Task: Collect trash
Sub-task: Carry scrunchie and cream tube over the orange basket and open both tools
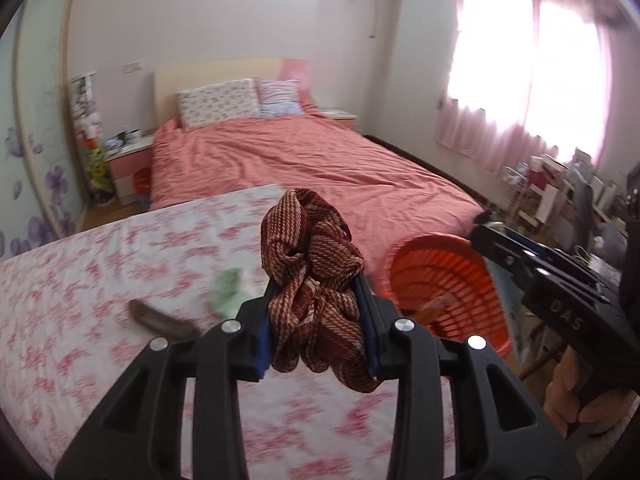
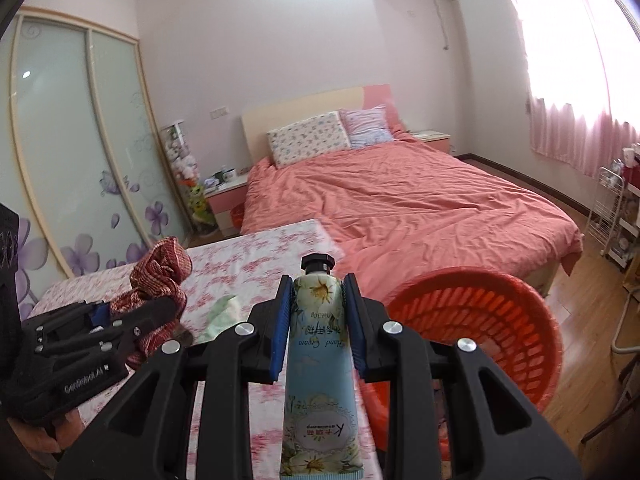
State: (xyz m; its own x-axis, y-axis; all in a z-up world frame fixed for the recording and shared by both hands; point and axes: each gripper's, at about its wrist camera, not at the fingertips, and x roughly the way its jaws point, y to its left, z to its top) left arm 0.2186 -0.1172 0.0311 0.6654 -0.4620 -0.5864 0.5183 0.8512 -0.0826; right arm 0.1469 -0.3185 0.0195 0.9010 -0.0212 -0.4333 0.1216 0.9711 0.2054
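My left gripper [image 1: 318,280] is shut on a crumpled red-brown striped cloth [image 1: 314,264] and holds it above the floral-covered table [image 1: 80,280]. The cloth also shows in the right wrist view [image 2: 160,276]. My right gripper [image 2: 318,284] is shut on a hand cream tube [image 2: 318,352] with a black cap, held beside the orange basket [image 2: 480,332]. The basket also shows in the left wrist view [image 1: 444,284], to the right of the left gripper. A green crumpled paper [image 1: 228,288] and a brown peel-like scrap [image 1: 160,320] lie on the table.
A bed with a pink cover [image 1: 300,164] lies beyond the table. A wardrobe with glass doors [image 2: 80,152] stands left. A nightstand [image 1: 128,160] with cups, a white rack [image 2: 612,216] and a cluttered desk [image 1: 560,184] under the pink curtains fill the sides.
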